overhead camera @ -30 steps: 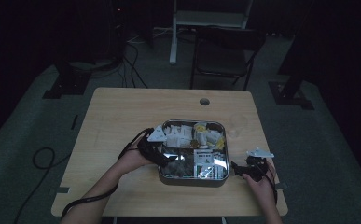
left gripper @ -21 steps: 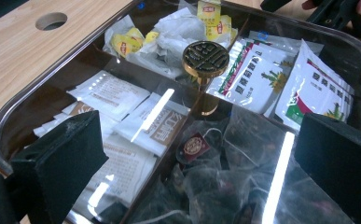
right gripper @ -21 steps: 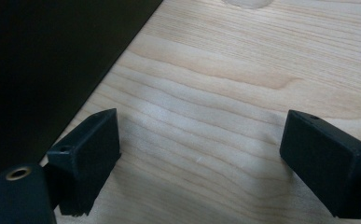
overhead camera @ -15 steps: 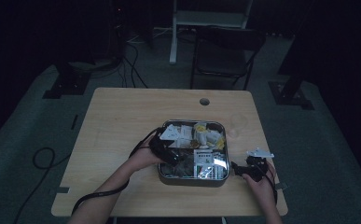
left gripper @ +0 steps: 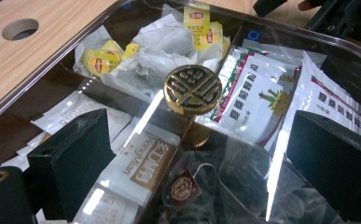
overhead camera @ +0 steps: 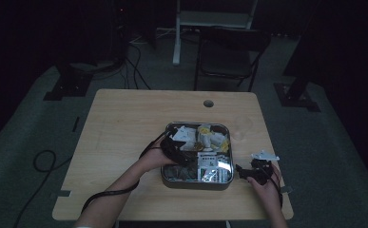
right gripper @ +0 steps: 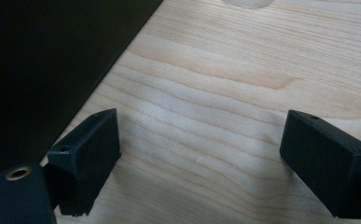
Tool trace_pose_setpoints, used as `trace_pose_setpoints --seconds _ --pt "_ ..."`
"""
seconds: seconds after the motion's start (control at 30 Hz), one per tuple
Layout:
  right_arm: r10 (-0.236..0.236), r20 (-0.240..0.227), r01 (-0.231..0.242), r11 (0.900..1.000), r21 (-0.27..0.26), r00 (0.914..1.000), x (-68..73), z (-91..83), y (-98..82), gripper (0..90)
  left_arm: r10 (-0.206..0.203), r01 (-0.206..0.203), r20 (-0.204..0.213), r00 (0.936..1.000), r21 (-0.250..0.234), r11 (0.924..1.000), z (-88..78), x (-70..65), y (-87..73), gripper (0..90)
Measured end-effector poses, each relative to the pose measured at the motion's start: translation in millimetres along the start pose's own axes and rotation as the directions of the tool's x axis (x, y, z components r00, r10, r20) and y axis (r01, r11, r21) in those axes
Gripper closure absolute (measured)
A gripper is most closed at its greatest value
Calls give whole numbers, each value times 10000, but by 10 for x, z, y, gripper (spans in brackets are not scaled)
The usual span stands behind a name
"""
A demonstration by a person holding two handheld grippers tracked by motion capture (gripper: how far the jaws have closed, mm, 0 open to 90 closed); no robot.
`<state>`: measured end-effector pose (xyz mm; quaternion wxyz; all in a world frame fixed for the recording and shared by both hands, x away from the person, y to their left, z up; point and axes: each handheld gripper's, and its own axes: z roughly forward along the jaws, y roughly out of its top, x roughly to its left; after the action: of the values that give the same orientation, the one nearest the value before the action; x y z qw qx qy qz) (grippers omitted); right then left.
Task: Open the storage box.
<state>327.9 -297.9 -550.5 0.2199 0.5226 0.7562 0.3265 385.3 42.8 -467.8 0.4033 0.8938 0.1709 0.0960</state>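
Risk of a missed grab: left claw [left gripper: 192, 154] spread wide, just narrowing with nothing gripped, over brass knob [left gripper: 192, 89] on clear lid of tea box [overhead camera: 197, 154] mid-counter [overhead camera: 124, 123] (right claw [right gripper: 201, 158] agape, idle beside it).

My left gripper [overhead camera: 185, 160] has slid right over the tea box's clear lid [left gripper: 122, 100], jaws closing slightly around its brass knob [left gripper: 192, 89].
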Motion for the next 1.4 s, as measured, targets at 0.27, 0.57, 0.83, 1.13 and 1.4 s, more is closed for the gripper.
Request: trace_pose_setpoints --seconds 0.27,0.57,0.83,1.13,1.4 --pt "-2 -1 2 10000 -3 10000 0 0 0 116 -42 42 -2 10000 45 10000 105 6 45 162" --pt "-51 6 51 10000 -16 10000 -3 1 0 116 -214 213 42 9998 92 9997 183 8 90 342" --pt "-24 3 24 10000 -7 10000 -2 0 0 116 -181 181 42 9998 181 9997 261 4 121 508" --pt "-31 -2 31 10000 -14 10000 -2 0 0 118 -39 49 -361 9993 270 9996 294 -13 141 584" --pt "-37 -3 37 10000 -16 10000 -2 0 0 118 -106 129 -614 9981 370 9992 294 -43 157 592"
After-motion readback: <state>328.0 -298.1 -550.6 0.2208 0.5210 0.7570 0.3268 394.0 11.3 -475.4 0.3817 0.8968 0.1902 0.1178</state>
